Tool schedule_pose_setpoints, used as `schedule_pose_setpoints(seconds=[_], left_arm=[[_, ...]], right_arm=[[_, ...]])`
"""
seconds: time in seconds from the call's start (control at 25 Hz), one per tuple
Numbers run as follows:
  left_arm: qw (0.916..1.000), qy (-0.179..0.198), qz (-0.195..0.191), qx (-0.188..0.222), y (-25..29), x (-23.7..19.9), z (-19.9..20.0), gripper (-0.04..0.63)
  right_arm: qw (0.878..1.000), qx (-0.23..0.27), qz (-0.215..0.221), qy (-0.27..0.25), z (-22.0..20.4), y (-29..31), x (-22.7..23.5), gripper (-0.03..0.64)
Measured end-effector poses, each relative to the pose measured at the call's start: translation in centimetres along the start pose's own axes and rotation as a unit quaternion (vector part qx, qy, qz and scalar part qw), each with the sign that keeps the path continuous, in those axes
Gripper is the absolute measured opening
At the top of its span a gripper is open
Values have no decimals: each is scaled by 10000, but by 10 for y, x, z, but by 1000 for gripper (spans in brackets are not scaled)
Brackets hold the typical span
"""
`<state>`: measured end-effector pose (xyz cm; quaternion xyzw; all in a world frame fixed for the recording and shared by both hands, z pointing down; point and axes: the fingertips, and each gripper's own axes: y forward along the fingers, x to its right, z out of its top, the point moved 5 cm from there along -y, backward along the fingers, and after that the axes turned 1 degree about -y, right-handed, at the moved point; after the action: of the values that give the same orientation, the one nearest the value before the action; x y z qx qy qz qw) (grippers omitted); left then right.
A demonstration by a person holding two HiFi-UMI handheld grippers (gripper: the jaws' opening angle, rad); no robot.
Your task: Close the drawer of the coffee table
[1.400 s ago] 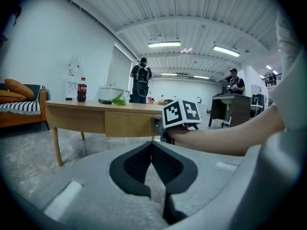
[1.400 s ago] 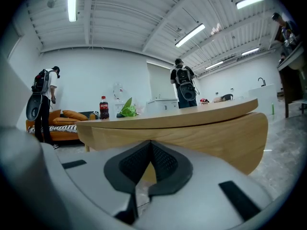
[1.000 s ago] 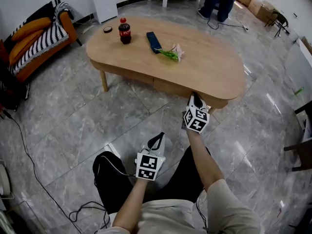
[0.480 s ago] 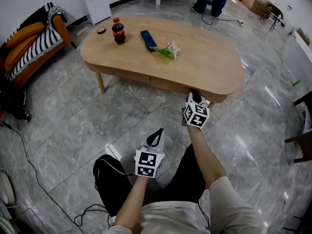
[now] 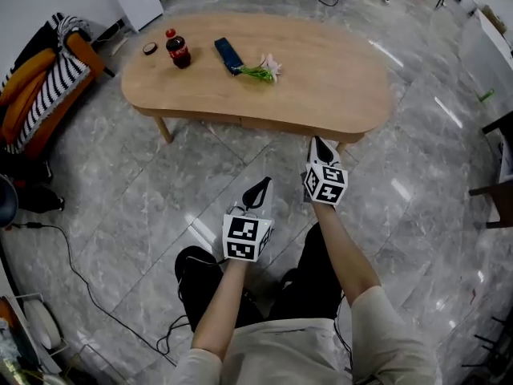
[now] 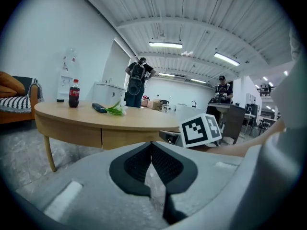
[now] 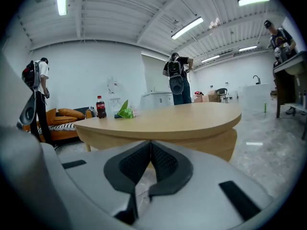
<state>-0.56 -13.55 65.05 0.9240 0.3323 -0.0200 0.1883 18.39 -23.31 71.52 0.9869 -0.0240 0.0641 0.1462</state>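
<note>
Looking steeply down from the head view, a kidney-shaped wooden coffee table (image 5: 337,95) lies across the top of the scene, its long axis running left to right, with the person's two arms reaching toward its near edge. The drawer (image 5: 264,124) sits in the wooden band under that near edge, about midway along it. From here its front looks flush with the band, with no open box sticking out, so it appears to be already shut or very nearly so. In the left gripper view a thin vertical seam in the band marks one side of the drawer front (image 6: 136,137). The right gripper (image 5: 319,144) is the nearer of the two. Its tips are just short of the table edge, toward the table's right end, so the drawer lies slightly ahead of it and off to its left. The left gripper (image 5: 260,187) hangs further back over the grey marble floor, with the drawer almost straight ahead of it but well apart. Both grippers have their dark ribbed jaws pressed tip to tip with nothing held between them, as each gripper's own view shows. Any closing push would probably go straight forward, away from the person and across the table's short axis. The right gripper would have to shift left first.
</note>
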Motion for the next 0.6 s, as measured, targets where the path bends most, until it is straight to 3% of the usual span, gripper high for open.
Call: schedule_pose_setpoints(seconds=[0.44, 0.6], left_arm=[[9978, -225, -151, -613, -52, 26, 153, 9], [9973, -347, -240, -609, -77, 49, 217, 9]], right_arm=[[9981, -569, 119, 196, 125, -127, -22, 17], [9969, -729, 100, 284, 183, -166, -29, 17]])
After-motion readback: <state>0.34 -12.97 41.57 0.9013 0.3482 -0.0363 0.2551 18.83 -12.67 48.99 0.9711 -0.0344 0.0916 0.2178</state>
